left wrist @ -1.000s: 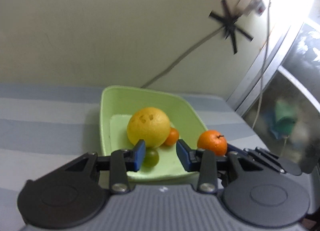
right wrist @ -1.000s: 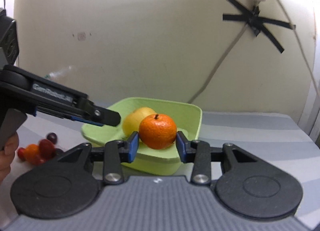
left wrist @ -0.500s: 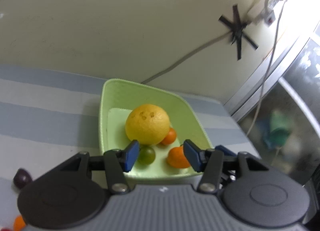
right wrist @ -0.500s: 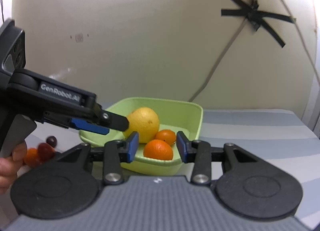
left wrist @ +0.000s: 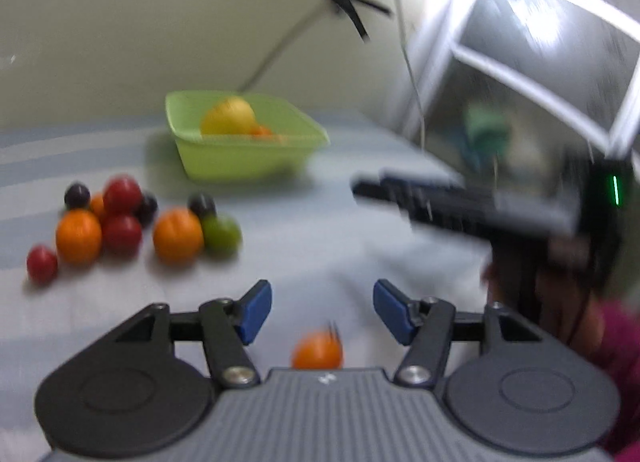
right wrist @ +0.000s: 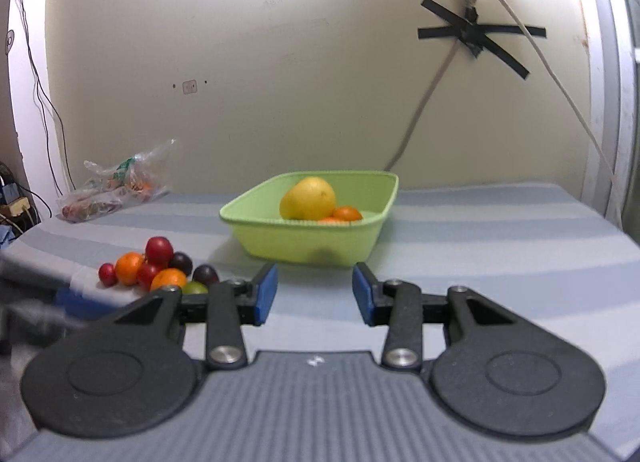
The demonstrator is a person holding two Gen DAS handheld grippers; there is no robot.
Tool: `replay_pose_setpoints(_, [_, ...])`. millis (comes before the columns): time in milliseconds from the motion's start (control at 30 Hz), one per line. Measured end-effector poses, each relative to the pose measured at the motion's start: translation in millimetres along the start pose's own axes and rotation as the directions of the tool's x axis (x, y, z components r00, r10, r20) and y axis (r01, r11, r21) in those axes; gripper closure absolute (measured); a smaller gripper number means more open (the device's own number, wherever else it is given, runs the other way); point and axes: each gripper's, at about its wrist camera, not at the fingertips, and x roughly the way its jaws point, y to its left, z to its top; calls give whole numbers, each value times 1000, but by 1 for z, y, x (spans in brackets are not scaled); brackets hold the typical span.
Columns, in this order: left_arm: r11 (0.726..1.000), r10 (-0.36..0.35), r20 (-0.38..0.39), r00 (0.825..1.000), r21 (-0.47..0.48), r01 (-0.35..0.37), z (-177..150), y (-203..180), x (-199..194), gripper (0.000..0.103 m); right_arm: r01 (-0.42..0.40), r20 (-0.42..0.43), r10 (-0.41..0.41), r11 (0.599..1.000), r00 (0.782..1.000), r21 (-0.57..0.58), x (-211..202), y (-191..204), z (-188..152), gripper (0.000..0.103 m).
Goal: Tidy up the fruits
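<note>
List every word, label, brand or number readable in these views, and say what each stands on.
No text can be read in either view.
Small white mark on the left claw body: blurred, unreadable.
Small white mark on the right claw body: a logo shape, no letters legible.
Print on the plastic bag: too small and crumpled to read.
Small sticker on the wall: too small to read.

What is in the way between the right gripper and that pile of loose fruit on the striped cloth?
Nothing visible blocks it. The right gripper is empty, and the fruit pile lies ahead to its left on bare striped cloth. The blurred left gripper enters at the left edge, beside the pile, not across the path.
</note>
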Motion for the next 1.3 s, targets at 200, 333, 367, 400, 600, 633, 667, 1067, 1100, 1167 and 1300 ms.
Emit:
replay_pose_setpoints(200, [995,54,-32,998,82,-51,-24,-14,6,49,-33,-12,33,999,999,29,-3,4,-8,59])
replay_pose_setpoints(333, [992,78,-25,997,105,-75,-22,-12,8,72,-42,-7,42,999,999,27,-4,4,-10,59])
replay_pose_setpoints(367, [993,72,-19,997,92,-70,-16,-9,7,72,-41,-6,41,999,999,30,-3,3,-9,59])
replay_pose_setpoints(400, [994,67,-1,998,87,-67,-11,-9,4,72,-40,-4,40,999,999,35,-3,1,-8,59])
replay_pose_setpoints(600, [997,66,114,991,37,-70,69,15,11,72,-45,13,44,995,999,86,5,-8,-3,59])
replay_pose_setpoints(633, [997,69,118,991,16,-72,82,23,19,72,-48,14,47,995,999,91,8,-8,-1,59])
replay_pose_setpoints(667, [997,78,120,990,-9,-77,94,33,28,72,-49,16,48,995,999,91,10,-8,2,59])
replay_pose_setpoints(1067, [987,122,70,990,-109,-114,128,65,84,72,-53,-133,52,999,990,-9,101,-12,73,65])
replay_pose_setpoints(1100, [987,126,67,990,-106,-119,128,65,85,72,-57,-180,53,998,982,-21,111,-13,80,65])
replay_pose_setpoints(1167, [986,134,56,989,-102,-128,130,64,87,72,-69,-279,53,996,959,-48,129,-13,89,66])
replay_pose_setpoints(1300, [977,191,11,982,-94,-189,134,68,94,67,-83,-403,30,990,915,-113,149,-10,96,66])
